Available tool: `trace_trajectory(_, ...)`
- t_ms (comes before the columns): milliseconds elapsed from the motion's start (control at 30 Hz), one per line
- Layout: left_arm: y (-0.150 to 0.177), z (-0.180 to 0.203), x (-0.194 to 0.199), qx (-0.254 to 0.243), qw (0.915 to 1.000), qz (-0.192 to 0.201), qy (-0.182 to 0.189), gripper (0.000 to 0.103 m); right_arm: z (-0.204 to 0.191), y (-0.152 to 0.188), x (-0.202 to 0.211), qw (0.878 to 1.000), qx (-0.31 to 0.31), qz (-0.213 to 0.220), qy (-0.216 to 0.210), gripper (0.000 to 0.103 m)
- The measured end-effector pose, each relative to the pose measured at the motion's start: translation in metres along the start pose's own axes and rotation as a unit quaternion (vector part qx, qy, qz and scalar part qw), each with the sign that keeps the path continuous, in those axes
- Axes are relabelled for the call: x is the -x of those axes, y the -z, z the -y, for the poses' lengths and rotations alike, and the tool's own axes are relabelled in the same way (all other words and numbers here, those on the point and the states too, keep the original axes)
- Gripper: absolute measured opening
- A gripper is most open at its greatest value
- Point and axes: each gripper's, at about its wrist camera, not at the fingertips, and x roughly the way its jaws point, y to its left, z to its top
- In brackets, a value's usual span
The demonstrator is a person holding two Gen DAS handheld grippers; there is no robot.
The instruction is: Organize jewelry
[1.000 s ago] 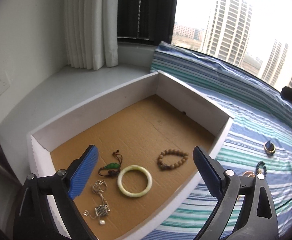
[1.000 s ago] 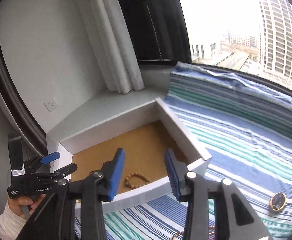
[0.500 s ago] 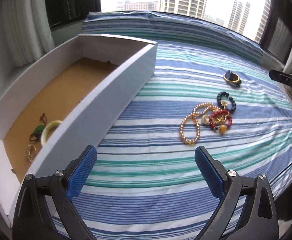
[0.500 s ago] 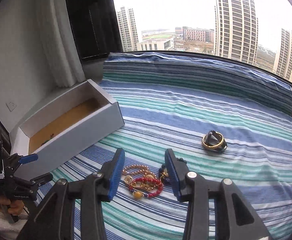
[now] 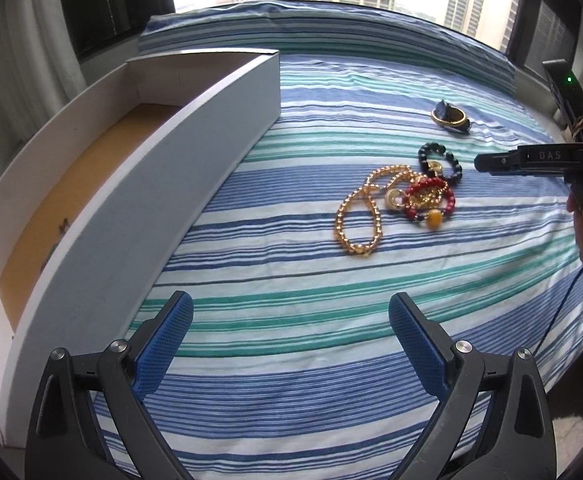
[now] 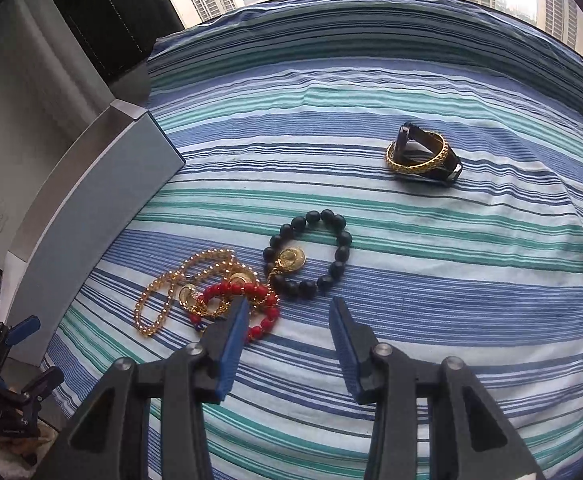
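Fingers of the right gripper (image 6: pixel 287 320), faced with ribbed blue pads, stand moderately apart and empty just above the striped bed cover (image 6: pixel 431 272); its left pad overlaps the red bead bracelet (image 6: pixel 251 300). Beyond lies a ring of round matte black beads (image 6: pixel 311 254) with a gold coin charm, touching the red strand. A gold ball-chain necklace (image 6: pixel 171 292) loops toward the box side. Further off, well apart, a gold bangle (image 6: pixel 421 156) rests tangled with a dark strap. Left gripper (image 5: pixel 289 344) fingers gape wide, holding nothing, beside the white cardboard box (image 5: pixel 139 200) with a brown floor at the bed's left edge.
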Motion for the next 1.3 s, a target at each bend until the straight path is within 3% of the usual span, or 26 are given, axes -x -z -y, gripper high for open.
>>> trace_trajectory(133,0.003,-0.009,-0.007,0.016,0.9998,-0.01,-0.002,0.099,-0.003,0.002,-0.022,0.993,-0.056,-0.043,-0.091,0.042)
trace_trajectory(233,0.005,-0.012,-0.01,0.023,0.9996,-0.017,0.002,0.099,-0.019,0.003,-0.036,0.993,-0.047,-0.06,-0.094,0.036)
trace_trajectory(333,0.006,-0.011,-0.009,0.021,0.9997,-0.014,0.005,0.099,-0.029,0.002,-0.049,0.995,-0.037,-0.065,-0.062,0.035)
trace_trajectory(433,0.006,-0.012,-0.008,0.02,0.9997,-0.011,0.004,0.099,-0.05,0.001,-0.052,0.998,0.037,-0.055,-0.007,0.035)
trace_trajectory(633,0.008,-0.017,-0.012,0.036,0.9991,-0.02,0.009,0.099,-0.08,0.012,-0.062,0.989,0.13,-0.043,0.06,0.035)
trace_trajectory(767,0.01,-0.017,-0.013,0.035,0.9991,-0.022,0.008,0.099,-0.089,0.015,-0.067,0.984,0.157,-0.055,0.071,0.034)
trace_trajectory(867,0.01,-0.018,-0.014,0.038,0.999,-0.023,0.009,0.099,-0.086,0.016,-0.067,0.985,0.152,-0.049,0.071,0.013)
trace_trajectory(933,0.011,-0.018,-0.014,0.038,0.9989,-0.024,0.009,0.099,-0.079,0.014,-0.062,0.99,0.129,-0.04,0.051,0.006)
trace_trajectory(1100,0.012,-0.021,-0.014,0.04,0.9989,-0.025,0.007,0.099,-0.064,0.01,-0.028,0.997,0.072,-0.013,-0.02,0.005)
trace_trajectory(1300,0.011,-0.021,-0.014,0.039,0.9989,-0.025,0.006,0.099,-0.058,-0.001,0.037,0.995,0.037,0.03,-0.09,0.005)
